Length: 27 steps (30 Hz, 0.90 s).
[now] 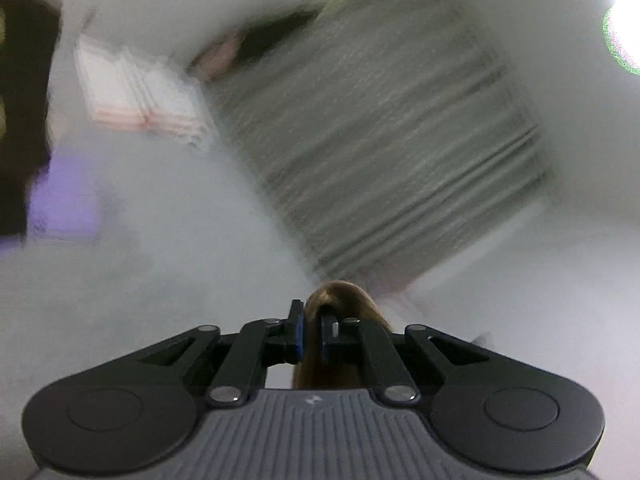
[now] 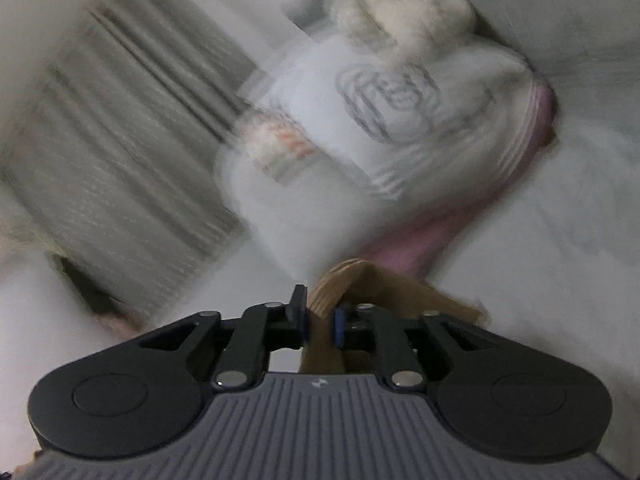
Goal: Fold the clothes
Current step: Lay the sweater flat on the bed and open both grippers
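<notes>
Both claws had brown cloth in their jaws. Low in the left wrist view, the left claw (image 1: 311, 334) was clenched on a bunched fold of the brown garment (image 1: 340, 300), which humped over the right-hand finger and hung down behind the pads. In the right wrist view the right claw (image 2: 322, 326) stood with its jaws parted a little; the blue pads (image 2: 339, 326) had a gap between them, and the brown garment (image 2: 384, 284) ran up through that gap. Whether the pads actually pressed on it I could not tell, for the picture was smeared with motion.

Beyond the left claw lay a pale surface (image 1: 120, 280), too blurred to name. Across the middle and upper right of that frame spread a grey striped cloth (image 1: 380, 140). At the upper left sat a folded white and pink stack (image 1: 140, 100), and at the left edge a patch of purple (image 1: 64, 204).

Past the right claw, the same grey striped cloth (image 2: 120, 140) filled the left of the frame. At upper centre rose a heap of white clothes (image 2: 360, 120), one with a dark printed drawing, a fluffy cream piece (image 2: 400, 20) on top, and a pink garment (image 2: 420, 240) trailing from under the heap toward the brown cloth.
</notes>
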Available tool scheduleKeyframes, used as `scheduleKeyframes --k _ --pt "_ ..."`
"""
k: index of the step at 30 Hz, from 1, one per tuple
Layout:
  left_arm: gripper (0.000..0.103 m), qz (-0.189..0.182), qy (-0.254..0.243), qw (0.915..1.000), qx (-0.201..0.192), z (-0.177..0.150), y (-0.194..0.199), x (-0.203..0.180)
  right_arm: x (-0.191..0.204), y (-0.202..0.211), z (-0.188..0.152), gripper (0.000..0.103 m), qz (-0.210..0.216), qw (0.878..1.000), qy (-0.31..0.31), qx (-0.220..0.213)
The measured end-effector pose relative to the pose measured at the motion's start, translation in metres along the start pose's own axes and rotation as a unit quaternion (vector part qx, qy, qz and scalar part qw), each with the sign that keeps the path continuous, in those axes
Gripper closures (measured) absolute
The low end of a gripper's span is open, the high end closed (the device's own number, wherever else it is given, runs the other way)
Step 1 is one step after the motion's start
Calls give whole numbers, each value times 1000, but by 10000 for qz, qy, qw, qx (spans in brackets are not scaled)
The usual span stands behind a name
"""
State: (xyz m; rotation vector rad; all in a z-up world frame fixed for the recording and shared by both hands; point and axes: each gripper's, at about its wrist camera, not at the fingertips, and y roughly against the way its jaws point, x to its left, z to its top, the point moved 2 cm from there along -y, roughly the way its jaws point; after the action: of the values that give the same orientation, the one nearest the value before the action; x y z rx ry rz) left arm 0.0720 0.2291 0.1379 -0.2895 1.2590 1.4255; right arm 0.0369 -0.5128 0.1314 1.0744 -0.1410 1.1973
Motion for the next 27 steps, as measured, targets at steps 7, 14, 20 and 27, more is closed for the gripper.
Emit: scheduleKeyframes --k 7,14,20,27 --pt "87 417 118 9980 456 -49 -29 74 -54 -12 -51 68 -66 9980 587 208" --pt "43 -284 -4093 9072 932 -131 14 -13 10 41 -116 41 644 8948 4401 -384" --pt "40 -519 -6610 7392 1184 -235 9 -41 45 38 -219 39 981 7179 6891 -117" --pt "40 -619 -7856 5993 1409 -282 -38 -37 52 23 -273 39 1309 5976 7910 56"
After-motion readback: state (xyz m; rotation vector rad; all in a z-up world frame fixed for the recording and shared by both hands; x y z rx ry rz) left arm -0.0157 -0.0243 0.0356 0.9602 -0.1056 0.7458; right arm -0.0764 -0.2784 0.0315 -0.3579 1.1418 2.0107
